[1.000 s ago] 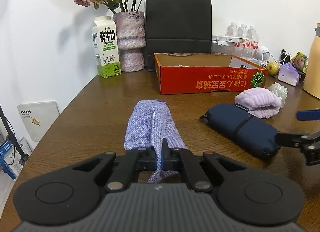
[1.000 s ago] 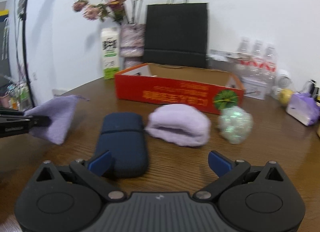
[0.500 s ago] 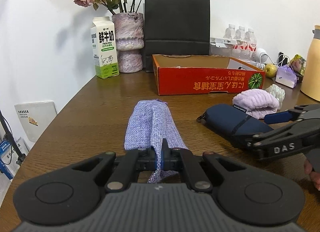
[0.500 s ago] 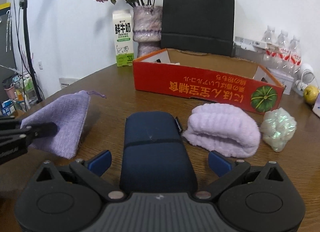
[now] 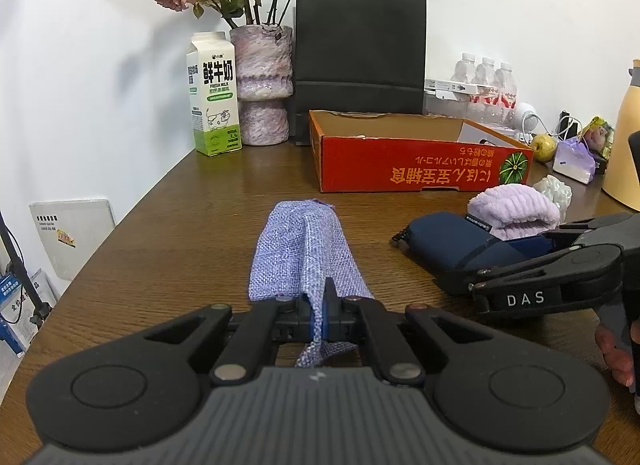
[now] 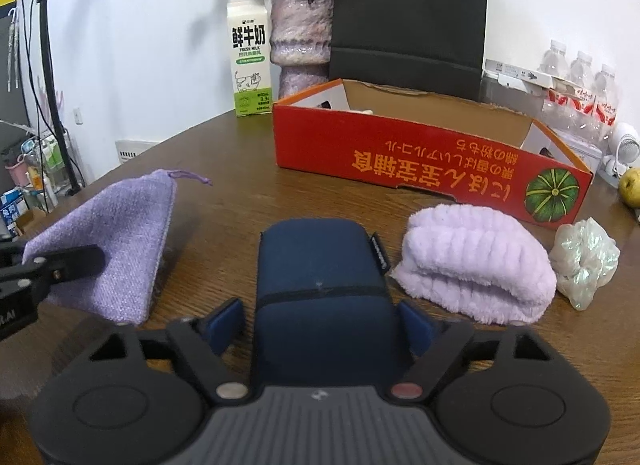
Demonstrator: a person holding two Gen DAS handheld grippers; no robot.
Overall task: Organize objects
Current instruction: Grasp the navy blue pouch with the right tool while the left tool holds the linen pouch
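Observation:
My left gripper [image 5: 320,315] is shut on the near end of a purple woven pouch [image 5: 306,245], which lies on the brown table; the pouch also shows in the right wrist view [image 6: 116,241]. My right gripper [image 6: 320,323] has closed its blue pads against both sides of a navy zip case [image 6: 320,281]; the case also shows in the left wrist view [image 5: 452,239]. A folded lilac towel [image 6: 476,265] and a crumpled clear bag [image 6: 586,261] lie right of the case. The open red cardboard box [image 6: 420,153] stands behind them.
A milk carton [image 5: 214,95], a vase of dried roses [image 5: 262,85] and a black paper bag [image 5: 360,61] stand along the back wall. Water bottles [image 6: 580,85], a pear [image 6: 631,193] and a yellow flask [image 5: 626,137] are at the right. The table edge curves at left.
My right gripper moved forward over the navy case and closed its fingers onto its sides. My left gripper has stayed shut on the purple pouch.

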